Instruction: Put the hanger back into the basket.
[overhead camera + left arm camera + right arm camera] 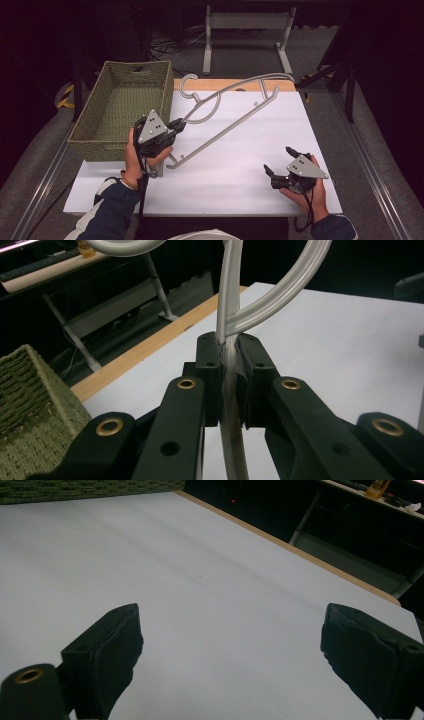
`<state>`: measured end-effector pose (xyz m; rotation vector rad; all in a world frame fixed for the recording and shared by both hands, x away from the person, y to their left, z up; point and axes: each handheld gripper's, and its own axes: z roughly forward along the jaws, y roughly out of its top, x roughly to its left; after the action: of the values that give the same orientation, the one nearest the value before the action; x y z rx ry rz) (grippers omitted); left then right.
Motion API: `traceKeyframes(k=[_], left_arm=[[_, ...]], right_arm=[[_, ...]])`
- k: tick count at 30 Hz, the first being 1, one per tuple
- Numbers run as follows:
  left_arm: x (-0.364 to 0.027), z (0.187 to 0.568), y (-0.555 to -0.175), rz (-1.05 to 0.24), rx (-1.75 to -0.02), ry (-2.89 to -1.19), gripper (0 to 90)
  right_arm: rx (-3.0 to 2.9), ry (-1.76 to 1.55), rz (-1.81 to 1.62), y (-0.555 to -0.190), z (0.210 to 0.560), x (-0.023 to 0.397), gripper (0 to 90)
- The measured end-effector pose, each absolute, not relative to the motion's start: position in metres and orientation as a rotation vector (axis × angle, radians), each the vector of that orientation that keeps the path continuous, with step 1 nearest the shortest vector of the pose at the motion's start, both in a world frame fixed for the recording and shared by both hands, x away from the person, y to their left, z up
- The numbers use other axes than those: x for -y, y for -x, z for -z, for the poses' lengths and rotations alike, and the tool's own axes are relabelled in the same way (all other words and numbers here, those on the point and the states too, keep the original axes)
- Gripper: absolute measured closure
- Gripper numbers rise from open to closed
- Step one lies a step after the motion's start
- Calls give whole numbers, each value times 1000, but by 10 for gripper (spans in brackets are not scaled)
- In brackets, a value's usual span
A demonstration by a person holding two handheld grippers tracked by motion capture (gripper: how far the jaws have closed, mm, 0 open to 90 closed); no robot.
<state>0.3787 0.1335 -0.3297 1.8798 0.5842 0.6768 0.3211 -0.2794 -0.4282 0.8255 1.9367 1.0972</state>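
Note:
A pale grey clothes hanger [235,107] is held tilted above the white table top [240,165], its hook [189,85] toward the basket and one end low near my left hand. My left gripper [178,125] is shut on the hanger's rod near the looped part; in the left gripper view the jaws pinch the rod [229,385] between them. My right gripper [280,160] rests at the table's front right, open, with bare white surface between its fingers [107,655].
A green woven basket [120,107], nothing visible in it, stands at the table's left side, right beside my left hand. A wooden strip [225,84] edges the far side. Beyond it stand a metal frame's legs [245,35] on the floor.

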Motion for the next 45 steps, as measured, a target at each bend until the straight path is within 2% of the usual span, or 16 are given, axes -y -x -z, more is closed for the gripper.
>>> traceKeyframes(k=[10, 21, 31, 45], left_arm=[[-145, 323, -386, -714, -629, -1849, 820], [-181, 305, -397, -748, -719, -1783, 820], [-216, 295, -410, -799, -801, -1791, 820], [-245, 294, -429, -830, -873, -1805, 820]], right_arm=[[-1944, -822, -1099, -321, 429, 279, 102], [-1952, -820, -1101, -321, 429, 279, 102], [-1965, -827, -1106, -322, 431, 278, 102], [-1972, -832, -1105, -322, 432, 278, 102]])
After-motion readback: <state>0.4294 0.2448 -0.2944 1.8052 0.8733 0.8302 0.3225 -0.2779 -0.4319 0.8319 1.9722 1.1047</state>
